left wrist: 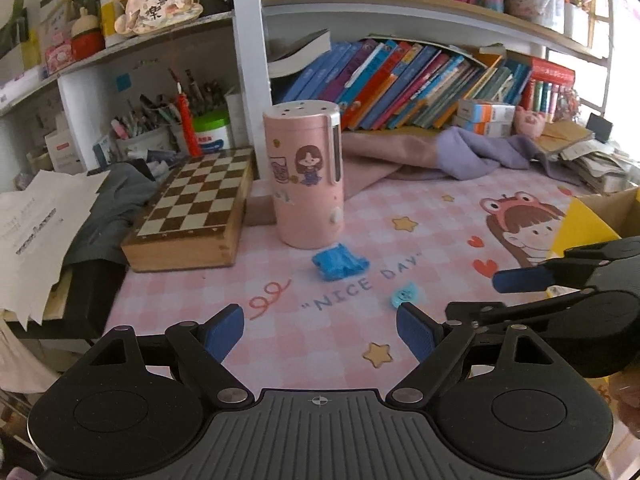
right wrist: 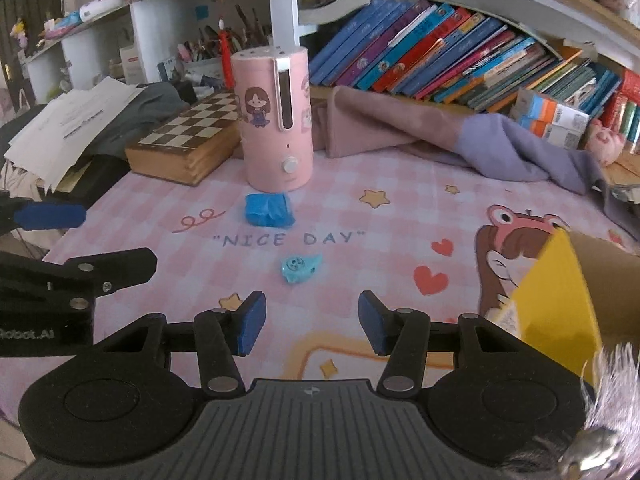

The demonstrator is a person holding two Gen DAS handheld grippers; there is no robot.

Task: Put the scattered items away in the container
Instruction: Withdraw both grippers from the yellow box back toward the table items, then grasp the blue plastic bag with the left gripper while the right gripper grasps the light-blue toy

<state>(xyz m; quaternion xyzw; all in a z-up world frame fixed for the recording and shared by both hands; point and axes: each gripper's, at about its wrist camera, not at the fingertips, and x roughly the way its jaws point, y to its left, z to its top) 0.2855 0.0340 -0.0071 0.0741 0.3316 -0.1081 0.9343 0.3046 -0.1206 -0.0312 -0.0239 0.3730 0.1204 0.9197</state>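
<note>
A crumpled blue wrapper (left wrist: 340, 266) (right wrist: 269, 209) lies on the pink checked mat in front of the pink canister (left wrist: 306, 174) (right wrist: 276, 120). A small light-blue toy (left wrist: 404, 295) (right wrist: 300, 267) lies nearer, below the "NICE DAY" print. A cardboard box with a yellow flap (left wrist: 588, 226) (right wrist: 560, 300) stands at the right. My left gripper (left wrist: 320, 334) is open and empty, low over the mat. My right gripper (right wrist: 311, 322) is open and empty, just short of the toy; it also shows in the left wrist view (left wrist: 560, 280).
A wooden chessboard box (left wrist: 192, 216) (right wrist: 188, 144) sits left of the canister. Pink and purple cloths (left wrist: 460, 156) (right wrist: 480, 136) lie behind, under a shelf of books (right wrist: 440, 52). Papers (left wrist: 40, 224) (right wrist: 68, 124) are piled at the left edge.
</note>
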